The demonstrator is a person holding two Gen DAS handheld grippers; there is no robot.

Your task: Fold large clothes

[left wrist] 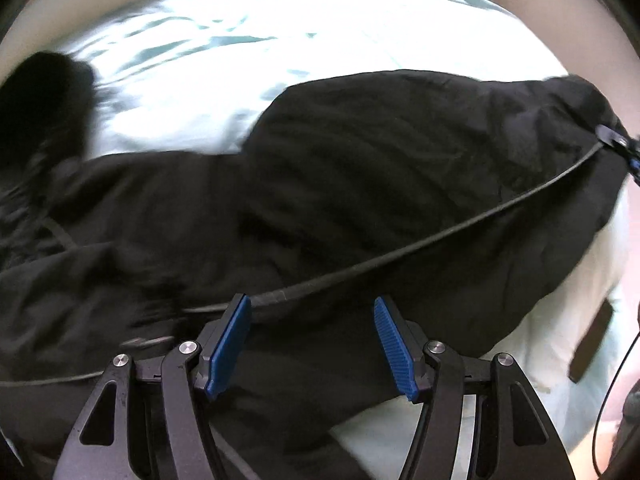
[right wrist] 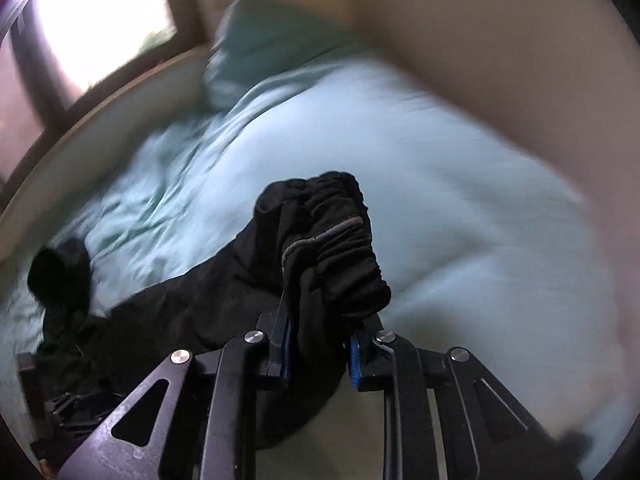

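A large black garment [left wrist: 360, 184] lies spread across a pale turquoise bed sheet [left wrist: 224, 60]. My left gripper [left wrist: 312, 340] hovers just above it with its blue pads wide apart and nothing between them. A thin black cable [left wrist: 460, 232] runs across the cloth. My right gripper [right wrist: 320, 344] is shut on the garment's gathered elastic edge [right wrist: 332, 248] and holds it lifted off the bed; the cloth trails down to the left [right wrist: 168, 320]. The right gripper also shows at the far right of the left wrist view [left wrist: 624, 148].
The bed sheet [right wrist: 440, 200] fills most of the right wrist view, with a turquoise pillow [right wrist: 272, 40] by a bright window [right wrist: 100, 20]. A beige wall [right wrist: 500, 40] borders the bed. A dark flat object [left wrist: 592, 344] lies on the sheet at right.
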